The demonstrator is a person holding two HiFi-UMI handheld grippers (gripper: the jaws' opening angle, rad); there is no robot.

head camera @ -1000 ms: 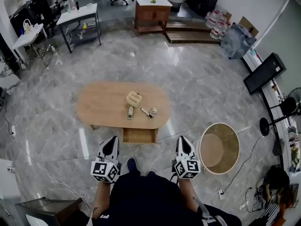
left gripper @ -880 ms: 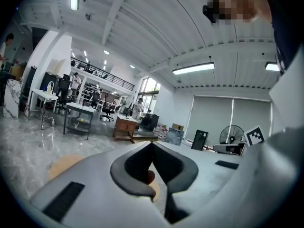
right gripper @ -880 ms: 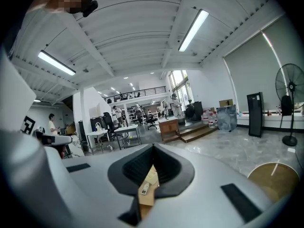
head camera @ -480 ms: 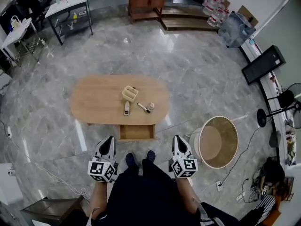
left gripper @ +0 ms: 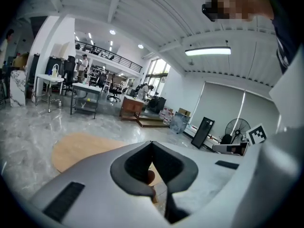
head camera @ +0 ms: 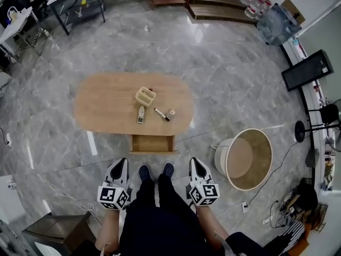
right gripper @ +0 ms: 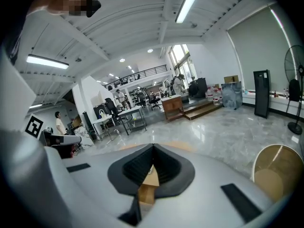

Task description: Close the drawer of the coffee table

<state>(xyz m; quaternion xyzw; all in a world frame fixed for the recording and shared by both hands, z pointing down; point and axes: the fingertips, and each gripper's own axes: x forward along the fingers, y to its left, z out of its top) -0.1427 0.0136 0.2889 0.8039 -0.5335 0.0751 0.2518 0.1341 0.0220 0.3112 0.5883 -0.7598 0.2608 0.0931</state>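
Observation:
The oval wooden coffee table [head camera: 106,105] stands in the middle of the head view. Its drawer [head camera: 153,143] is pulled out at the near side and looks empty. My left gripper [head camera: 120,164] is held low, near and left of the drawer, jaws shut on nothing. My right gripper [head camera: 195,162] hangs near and right of the drawer, also shut and empty. Neither touches the drawer. In the left gripper view the table top [left gripper: 80,148] shows beyond the gripper [left gripper: 152,143]. In the right gripper view the gripper [right gripper: 153,147] hides most of the drawer [right gripper: 150,178].
On the table lie a small basket [head camera: 145,96], a remote [head camera: 140,114], a marker [head camera: 161,114] and a small roll [head camera: 171,113]. A round wooden tub table [head camera: 248,159] stands to the right. The person's shoes [head camera: 144,172] are just in front of the drawer. A metal box [head camera: 53,233] sits near left.
The person has stepped and both shoes now stand side by side before the drawer. The view has shifted, the far furniture sliding off the top. Both grippers stay shut and low.

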